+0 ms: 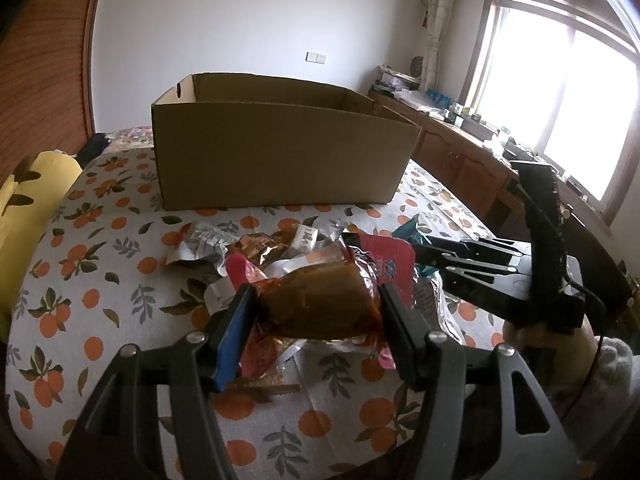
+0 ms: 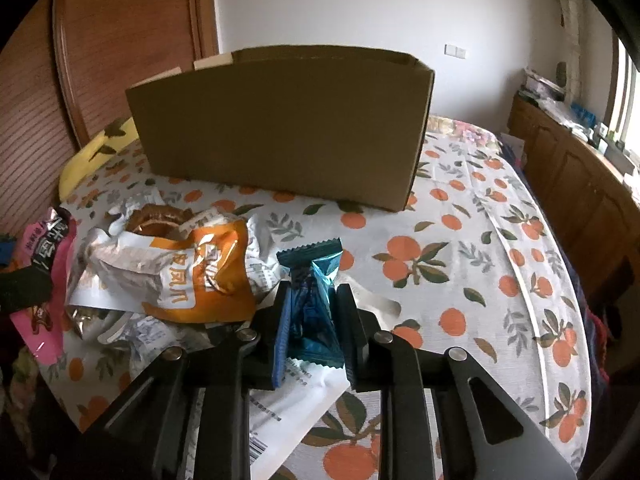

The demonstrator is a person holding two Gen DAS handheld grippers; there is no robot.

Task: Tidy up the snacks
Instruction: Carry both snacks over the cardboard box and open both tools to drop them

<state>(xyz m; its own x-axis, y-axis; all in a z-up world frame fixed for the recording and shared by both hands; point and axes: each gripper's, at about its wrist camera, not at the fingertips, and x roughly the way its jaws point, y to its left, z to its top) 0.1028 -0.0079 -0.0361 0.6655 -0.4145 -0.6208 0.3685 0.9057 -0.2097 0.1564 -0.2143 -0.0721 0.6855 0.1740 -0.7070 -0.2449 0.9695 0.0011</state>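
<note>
Left gripper [image 1: 316,312]: its fingers [image 1: 236,320] are clenched on a brown snack packet [image 1: 320,304], one pad on each side of it, just above the pile.
Right gripper [image 2: 310,320]: its fingers [image 2: 282,320] pinch a blue wrapped snack [image 2: 312,300] upright between them; the pads press the foil from both sides. In the left wrist view this gripper [image 1: 424,254] reaches in from the right, with a hand [image 1: 532,336] under its handle.
Blue wrapped snack: narrow, shiny, with a crimped top edge that stands above the fingertips; its lower end touches a white packet [image 2: 304,392] lying flat on the bed.
Brown snack packet: clear wrapper over a dark brown block, lying across the gap between the left fingers, with a pink packet [image 1: 384,264] just behind it.
Snack pile [image 1: 256,248]: crumpled silver, white and pink wrappers heaped on the bed, between the grippers and the box.
Orange and white bag [image 2: 192,276]: creased, lying just left of the right gripper, with a round brown snack [image 2: 158,220] behind it.
Cardboard box [image 1: 280,152]: open at the top, standing on the bed behind the pile and apart from it; what it holds cannot be seen.
Bed [image 2: 460,264]: covered by a white sheet printed with oranges and leaves.
Yellow pillow [image 1: 36,208]: at the left edge of the bed.
Wooden cabinet [image 1: 460,160]: along the right, under a bright window [image 1: 568,100], its top cluttered with small things.
</note>
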